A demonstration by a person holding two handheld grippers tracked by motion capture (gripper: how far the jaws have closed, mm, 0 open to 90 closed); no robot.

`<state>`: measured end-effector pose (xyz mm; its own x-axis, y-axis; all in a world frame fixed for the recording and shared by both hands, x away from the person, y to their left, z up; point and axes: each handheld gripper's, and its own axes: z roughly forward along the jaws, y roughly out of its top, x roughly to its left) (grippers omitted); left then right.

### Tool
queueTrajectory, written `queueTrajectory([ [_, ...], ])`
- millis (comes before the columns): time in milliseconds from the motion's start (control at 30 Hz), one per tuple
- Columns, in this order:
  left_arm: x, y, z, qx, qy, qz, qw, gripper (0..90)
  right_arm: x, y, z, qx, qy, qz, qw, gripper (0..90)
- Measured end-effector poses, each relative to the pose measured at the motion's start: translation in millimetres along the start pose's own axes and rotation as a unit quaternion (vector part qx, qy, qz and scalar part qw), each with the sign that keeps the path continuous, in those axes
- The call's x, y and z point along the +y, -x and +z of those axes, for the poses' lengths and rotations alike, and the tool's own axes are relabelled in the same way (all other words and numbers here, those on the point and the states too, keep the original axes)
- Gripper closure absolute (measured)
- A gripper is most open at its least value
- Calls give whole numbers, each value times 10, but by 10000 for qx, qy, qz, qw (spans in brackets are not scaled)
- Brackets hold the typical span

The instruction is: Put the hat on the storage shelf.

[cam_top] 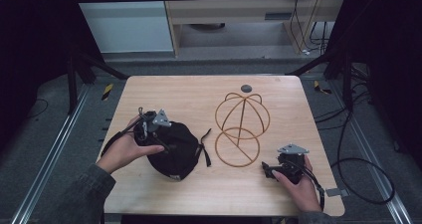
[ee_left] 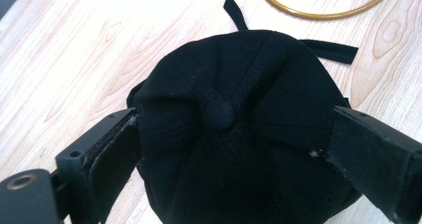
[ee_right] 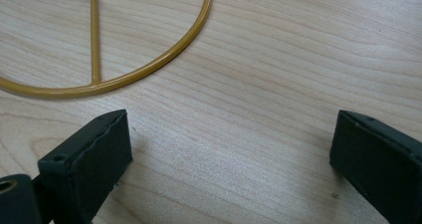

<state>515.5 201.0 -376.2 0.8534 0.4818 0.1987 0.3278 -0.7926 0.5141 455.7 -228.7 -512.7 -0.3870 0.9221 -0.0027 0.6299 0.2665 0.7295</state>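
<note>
Your wooden table (cam_top: 199,194) takes up the middle of the high view, with a dark floor around it and a pale cabinet along the top of the frame.

On the table, left of centre in the high view, lies the black cap (cam_top: 174,144), crown up. In the left gripper view it sits in the centre and lower part of the frame, its top button (ee_left: 219,113) near the middle and two black straps (ee_left: 331,51) poking out toward the upper right.

Right of the cap in the high view stands the gold wire cap stand (cam_top: 242,115), a domed cage with a flat ring base nearer you. The cap's strap lies near that ring; whether they touch cannot be told. A curve of the ring crosses the upper left of the right gripper view and the top edge of the left gripper view.

Your left gripper (cam_top: 155,129) is over the cap's left side. Its jaws are spread wide, one on each flank of the crown and right against the fabric, not pinching it.

Your right gripper (cam_top: 278,168) sits low at the lower right of the table, just right of the ring. Its jaws are spread apart over bare wood, holding nothing.

A small dark disc (cam_top: 246,88) lies near the table's far edge.
</note>
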Motion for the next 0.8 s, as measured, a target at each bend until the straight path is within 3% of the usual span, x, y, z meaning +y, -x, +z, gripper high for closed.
queueTrajectory([
  [433, 121, -84, 212, -251, -562, 65, 9981, 156, 0, 0, 0, 0, -2, 0, 10000, 31],
  [600, 160, -73, 287, -214, -685, 175, 9973, 252, 0, 1, 0, 5, 0, -4, 10000, 31],
  [800, 150, -128, 310, -244, -683, 71, 9973, 402, 0, 0, 0, 0, -2, 0, 10000, 31],
])
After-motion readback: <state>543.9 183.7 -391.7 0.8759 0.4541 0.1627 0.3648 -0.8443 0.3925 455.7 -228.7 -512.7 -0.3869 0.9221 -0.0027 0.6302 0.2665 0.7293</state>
